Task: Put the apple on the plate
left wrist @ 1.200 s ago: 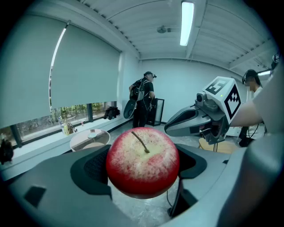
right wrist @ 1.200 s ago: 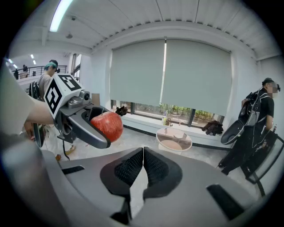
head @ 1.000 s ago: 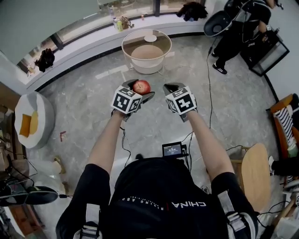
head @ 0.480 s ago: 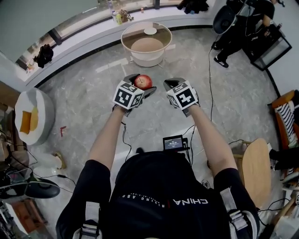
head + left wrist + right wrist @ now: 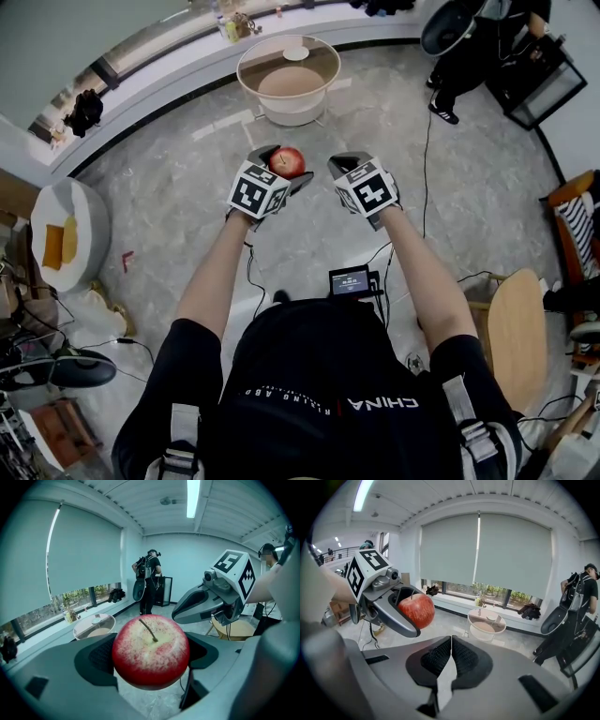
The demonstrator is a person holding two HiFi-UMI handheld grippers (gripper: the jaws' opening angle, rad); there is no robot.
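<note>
Head view with both gripper views. The left hand-held gripper (image 5: pixel 284 165) pinches the apple (image 5: pixel 151 651) between its two padded jaws, stem uppermost, and holds it in the air above the marble floor (image 5: pixel 169 197) in front of the person. The right hand-held gripper (image 5: pixel 449 656) is just beside it at about the same height, its jaws pressed together with nothing between them. Ahead stands a round glass-topped worktop (image 5: pixel 239 73), well apart from both grippers. On its far side lies a small white disc (image 5: pixel 295 53), probably the plate, though it is too small to tell for certain. Another person (image 5: pixel 581 597) stands further off, near a dark chair.

Progress, as judged from these views: the apple is grasped and lifted, so the pick-up is done. What is left is the carry to the worktop, the lowering of the apple onto the plate, and its release. The apple is nowhere near the plate yet.
</note>
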